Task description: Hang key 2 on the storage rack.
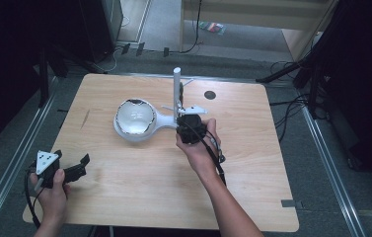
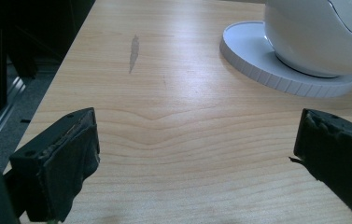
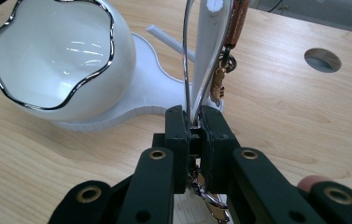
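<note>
Gripping a thin chain (image 3: 187,60) at the stand's post, the right gripper (image 3: 194,128) has its jaws clamped together just beside the white bowl (image 3: 57,56). Left gripper (image 2: 197,154) rests near the table's (image 1: 139,192) near-left corner, jaws wide apart, well short of the bowl's round base (image 2: 257,60).

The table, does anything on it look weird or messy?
Mostly tidy. The table has a grey smudge near its left edge. The white bowl has a wavy silver rim, probably made that way. The right gripper pinches a thin metal loop.
</note>
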A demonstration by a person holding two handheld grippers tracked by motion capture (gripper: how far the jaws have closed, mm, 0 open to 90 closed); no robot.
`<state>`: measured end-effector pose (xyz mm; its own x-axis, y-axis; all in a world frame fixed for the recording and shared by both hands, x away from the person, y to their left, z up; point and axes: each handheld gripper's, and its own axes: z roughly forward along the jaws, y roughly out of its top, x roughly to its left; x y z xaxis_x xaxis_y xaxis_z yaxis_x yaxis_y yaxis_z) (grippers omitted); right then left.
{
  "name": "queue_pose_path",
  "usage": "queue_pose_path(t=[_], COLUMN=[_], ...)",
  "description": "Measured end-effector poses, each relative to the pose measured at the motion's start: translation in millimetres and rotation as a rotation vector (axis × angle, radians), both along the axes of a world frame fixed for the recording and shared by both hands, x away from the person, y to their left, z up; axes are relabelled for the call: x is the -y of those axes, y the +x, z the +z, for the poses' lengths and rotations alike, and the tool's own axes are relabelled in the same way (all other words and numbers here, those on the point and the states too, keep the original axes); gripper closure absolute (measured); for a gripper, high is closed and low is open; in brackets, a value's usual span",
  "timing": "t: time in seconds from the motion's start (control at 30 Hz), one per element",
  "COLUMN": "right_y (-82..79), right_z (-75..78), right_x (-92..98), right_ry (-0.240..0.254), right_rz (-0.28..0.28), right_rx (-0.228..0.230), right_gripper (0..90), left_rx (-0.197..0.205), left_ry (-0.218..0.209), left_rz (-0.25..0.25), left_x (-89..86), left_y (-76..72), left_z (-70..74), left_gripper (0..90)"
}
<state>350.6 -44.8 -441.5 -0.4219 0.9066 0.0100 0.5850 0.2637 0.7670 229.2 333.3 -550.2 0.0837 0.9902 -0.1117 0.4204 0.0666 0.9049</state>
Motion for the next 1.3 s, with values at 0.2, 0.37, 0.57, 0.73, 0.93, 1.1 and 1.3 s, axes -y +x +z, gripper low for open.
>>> queue_pose_path(t=[0.2,0.37,0.57,0.73,0.93,1.1,1.3], right_y=[6.8,12.5,17.5,20.0,21.0,18.8,13.4], right_z=[-5.9,-10.9,-17.2,-20.3,-20.5,-14.7,-8.8], right_x=[-2.3,-4.9,-9.1,-10.1,-8.8,-6.5,-2.5], right_ry=[-0.006,-0.014,-0.02,-0.003,0.022,0.041,0.05], right_rz=[-0.008,-0.013,-0.009,-0.008,0.004,0.003,0.021], right_rx=[-0.008,-0.012,-0.017,-0.027,-0.033,-0.012,0.005], right_gripper=[83.5,83.5,83.4,83.2,77.4,73.4,66.0], left_rx=[-0.002,-0.002,-0.002,-0.001,0.0,-0.003,-0.001], left_ry=[0.001,0.0,-0.002,-0.002,-0.002,0.001,0.001], left_rz=[-0.001,-0.001,-0.001,-0.001,-0.001,-0.003,-0.001], left_x=[0.1,0.0,-0.1,-0.1,0.0,-0.2,0.3], left_y=[0.0,0.1,0.0,-0.1,0.0,-0.1,0.2], left_z=[0.1,0.1,0.1,0.1,0.0,0.2,0.0], left_gripper=[0.5,0.6,0.6,0.5,0.5,0.5,0.5])
